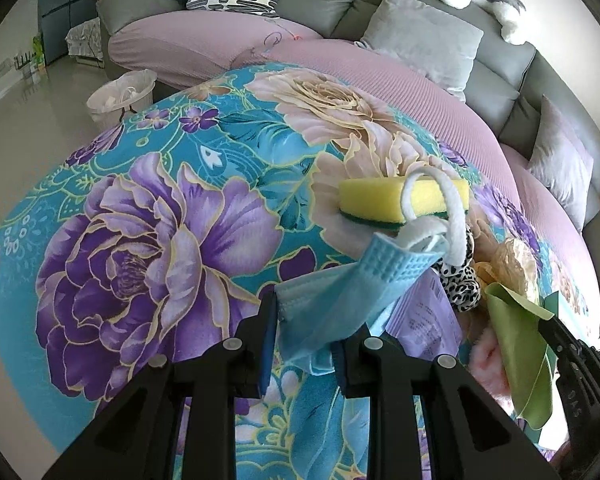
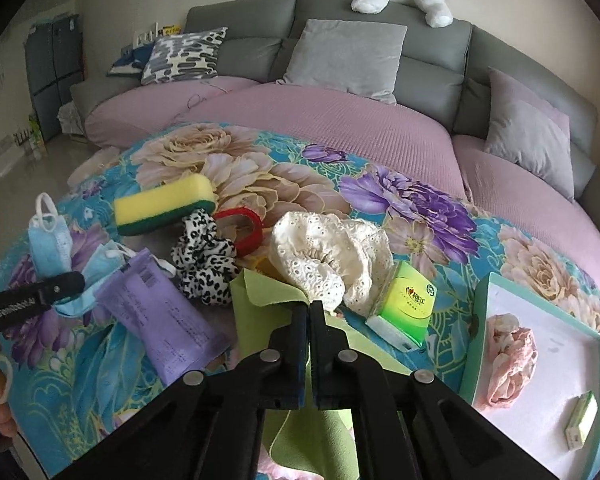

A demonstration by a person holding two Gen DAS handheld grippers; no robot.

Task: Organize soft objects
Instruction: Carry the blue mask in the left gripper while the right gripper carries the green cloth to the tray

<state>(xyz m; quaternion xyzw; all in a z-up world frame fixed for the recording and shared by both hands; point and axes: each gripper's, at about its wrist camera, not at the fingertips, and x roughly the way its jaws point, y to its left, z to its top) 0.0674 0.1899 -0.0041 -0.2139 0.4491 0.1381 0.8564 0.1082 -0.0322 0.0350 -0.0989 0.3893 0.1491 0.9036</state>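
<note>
- The right gripper (image 2: 309,307) was clenched on the upper edge of a green cloth (image 2: 260,292), its jaws pressed together with only the thin fabric between them; the cloth hung limp under the gripper, over the floral-covered counter (image 2: 420,216).
- The left gripper (image 1: 306,334) was grasping a blue face mask (image 1: 340,296) by its pleated body, the ear loops dangling free (one loop drooped in front of the yellow sponge (image 1: 380,198)).
- Both held things looked very light and floppy, so I judged a pinch at an edge or corner to be enough; the cloth would probably sag and trail, and could brush its neighbours if carried low.
- Near the cloth lay a cream lace bonnet (image 2: 328,256), a leopard-print scrunchie (image 2: 204,264), a red band (image 2: 244,228), a purple packet (image 2: 168,320) and a green tissue pack (image 2: 408,300); all looked soft except the pack, which seemed squarer and easier to take across its sides.
- A teal-rimmed tray (image 2: 484,312) sat at the right of the counter, holding a crumpled pink cloth (image 2: 508,360) and a small green box (image 2: 582,420), with plenty of bare floor left.
</note>
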